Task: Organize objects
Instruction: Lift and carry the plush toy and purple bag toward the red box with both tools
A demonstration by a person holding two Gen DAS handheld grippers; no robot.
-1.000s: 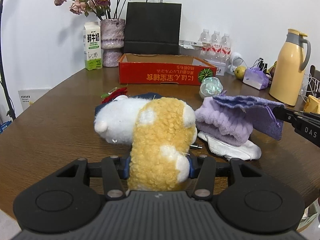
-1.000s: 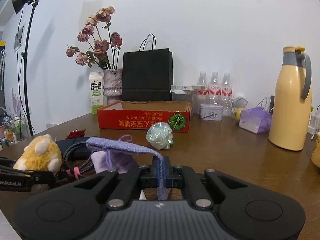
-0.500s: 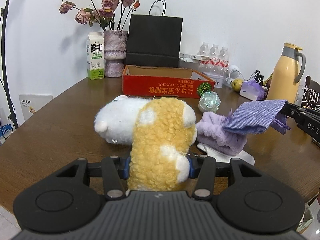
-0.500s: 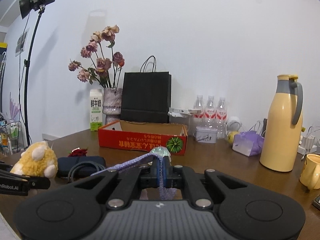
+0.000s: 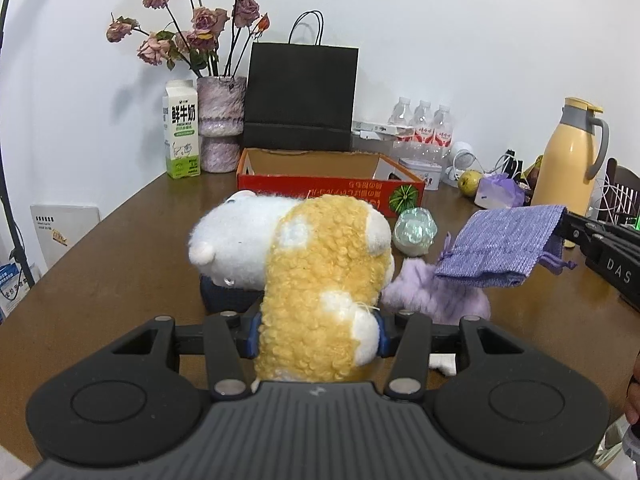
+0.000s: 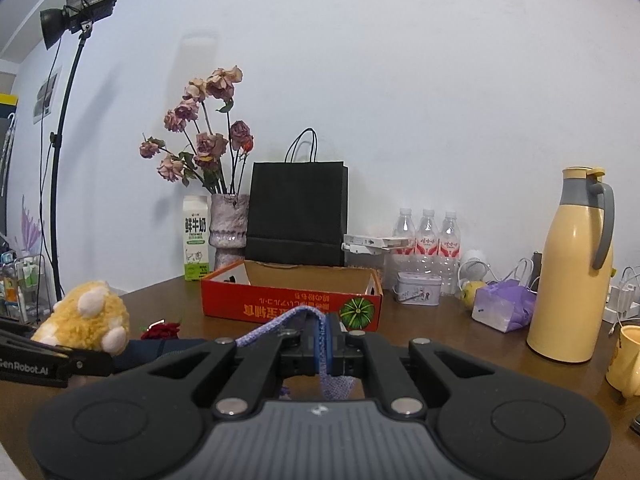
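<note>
Plush toy [image 5: 320, 280], yellow and white, clamped in the left tongs [image 5: 318, 338] above the bench [image 5: 120, 260]. Right tongs [image 6: 326, 346] pinch a purple pouch [image 5: 504, 246] by its edge, likely both bound for the far red box [image 5: 328, 188].

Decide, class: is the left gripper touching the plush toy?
Touching. In the left wrist view, the left gripper has both blue pads pressed into the plush toy's yellow fleece, which bulges around them with no gap.
</note>
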